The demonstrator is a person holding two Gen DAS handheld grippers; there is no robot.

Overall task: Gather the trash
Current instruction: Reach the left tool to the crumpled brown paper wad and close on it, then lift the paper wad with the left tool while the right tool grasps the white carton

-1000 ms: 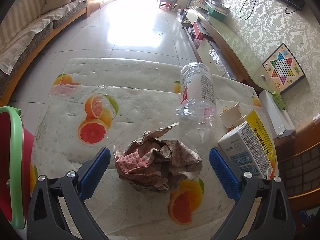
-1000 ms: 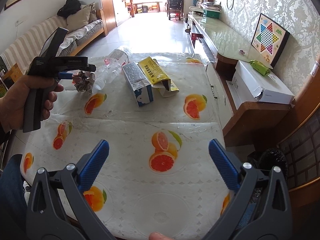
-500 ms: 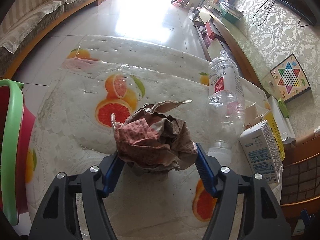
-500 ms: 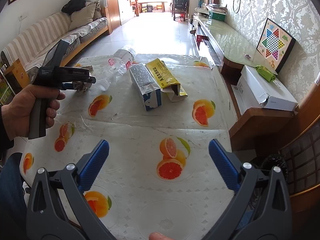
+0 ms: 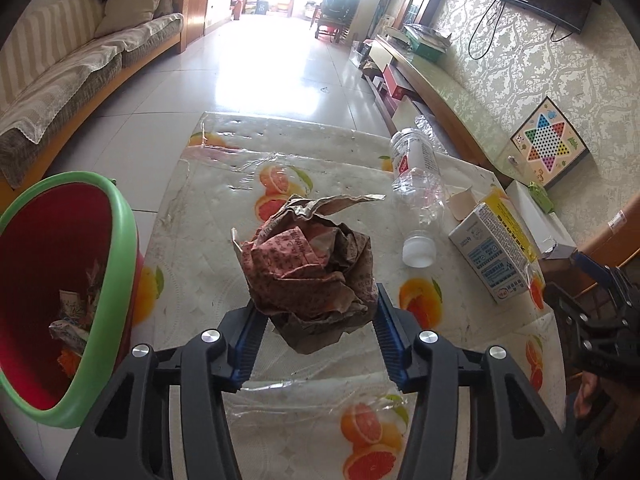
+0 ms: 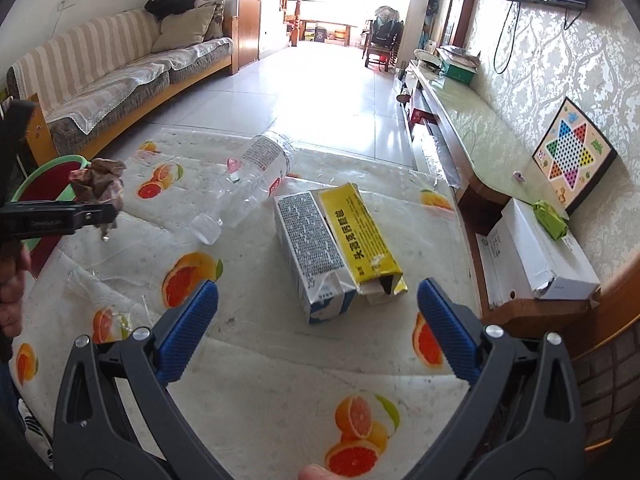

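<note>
A crumpled brown and red paper wad (image 5: 312, 276) hangs above the fruit-print tablecloth (image 5: 224, 208). My left gripper (image 5: 316, 320) grips it, its jaws still closing with both blue pads pressed on the wad. The right wrist view shows the same wad (image 6: 98, 184) at the left, near the red bin with a green rim (image 5: 124, 248). A clear plastic bottle (image 6: 256, 176) lies on its side mid-table. Beside it lie a white carton (image 6: 312, 248) and a yellow carton (image 6: 360, 232). My right gripper (image 6: 318, 308) stands open just short of the cartons, nothing between its fingers.
The bin (image 6: 52, 168) holds some paper scraps and stands at the table's left edge. A white box (image 6: 532, 248) sits on a low wooden cabinet to the right, under a star-pattern game board (image 6: 572, 160). A sofa (image 6: 120, 72) lines the left wall.
My left gripper closed on the paper wad, lifted it off the cloth and carried it left toward the bin. My right gripper moved forward over the table toward the cartons.
</note>
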